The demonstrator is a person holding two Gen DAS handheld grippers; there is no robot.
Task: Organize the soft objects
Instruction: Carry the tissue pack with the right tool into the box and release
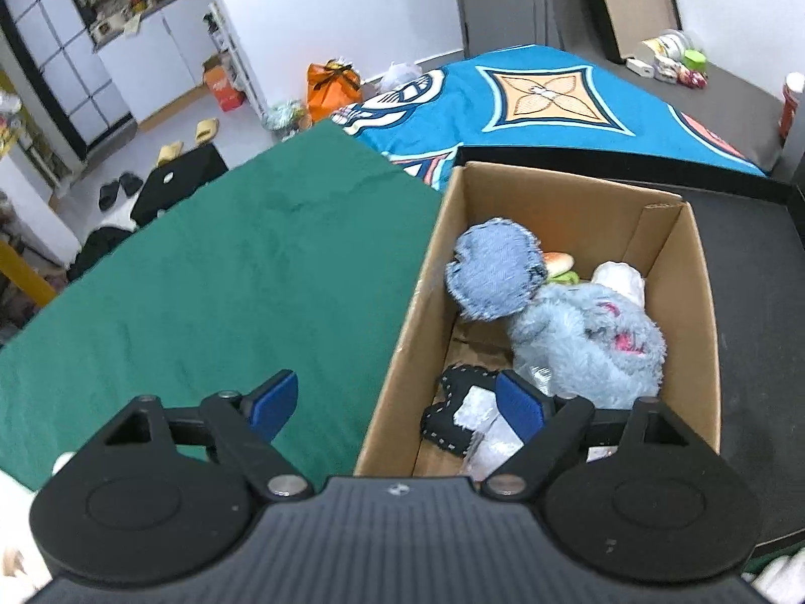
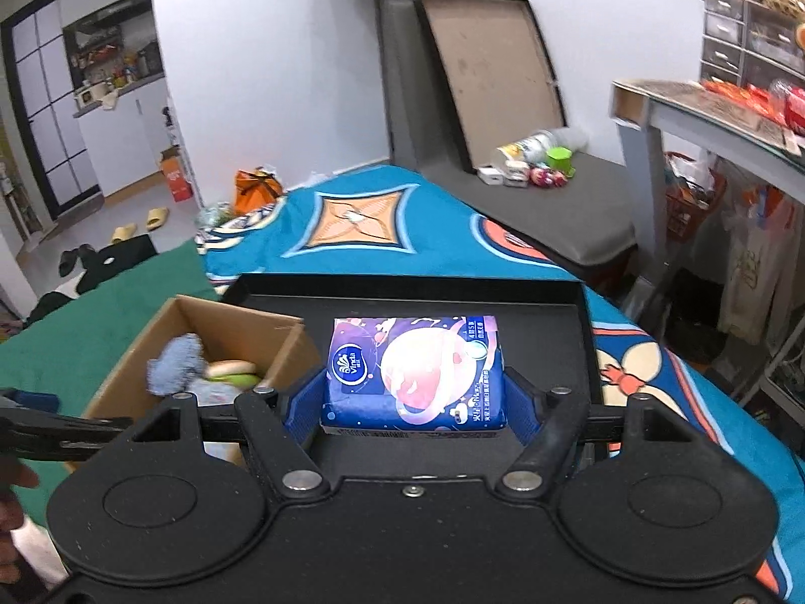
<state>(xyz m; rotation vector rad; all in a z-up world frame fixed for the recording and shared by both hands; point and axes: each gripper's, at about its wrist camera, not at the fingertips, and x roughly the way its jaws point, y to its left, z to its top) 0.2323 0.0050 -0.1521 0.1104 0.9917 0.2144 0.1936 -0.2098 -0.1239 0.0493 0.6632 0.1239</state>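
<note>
While the left hand-held gripper (image 1: 397, 402) hangs over the near corner of the cardboard box (image 1: 699, 302), its blue pads stand wide apart with nothing between them; one pad sits above the green cloth (image 1: 226, 261), the other above the box's inside. In the box lie a denim scrap (image 1: 495, 269), a fluffy blue toy (image 1: 588, 337), a black stitched piece (image 1: 453, 402) and a burger-shaped toy (image 1: 558, 262). A careless drop of this tool could, I judge, catch the box wall and shove or tip the box.

Seen from the right wrist, the right hand-held gripper (image 2: 412, 402) is clamped on a purple tissue pack (image 2: 417, 372), a pad pressed to each side, the pack held above the black tray (image 2: 553, 302). The box sits just left of it. The pack is soft and wrapped in slick film, so it may squash and slip out on the way across, or snag on the box rim. The left tool also lies across the near left, so the two could knock together.
</note>
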